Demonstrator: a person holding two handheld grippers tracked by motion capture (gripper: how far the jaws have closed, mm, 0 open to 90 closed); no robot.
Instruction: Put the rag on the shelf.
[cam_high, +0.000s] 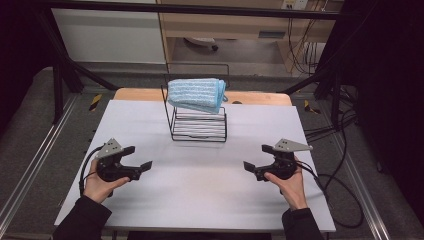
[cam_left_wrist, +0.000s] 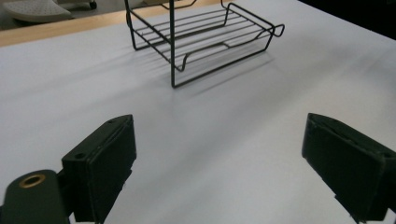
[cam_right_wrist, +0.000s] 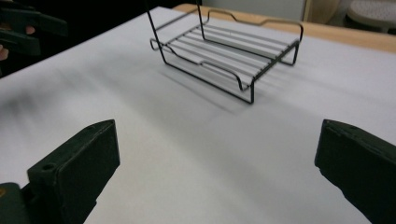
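A folded light-blue towel lies on the top shelf of a black two-tier wire rack, which stands at the far middle of the white table. The rack's lower shelf is bare in the left gripper view and the right gripper view. My left gripper is held low over the table's near left, open, with nothing between its jaws. My right gripper mirrors it at the near right, open and holding nothing. Both point inward and stand well short of the rack.
A wooden board edge shows behind the white surface. Black frame struts rise at the far corners. Cables loop on the floor to the right. Bare white table lies between the grippers and the rack.
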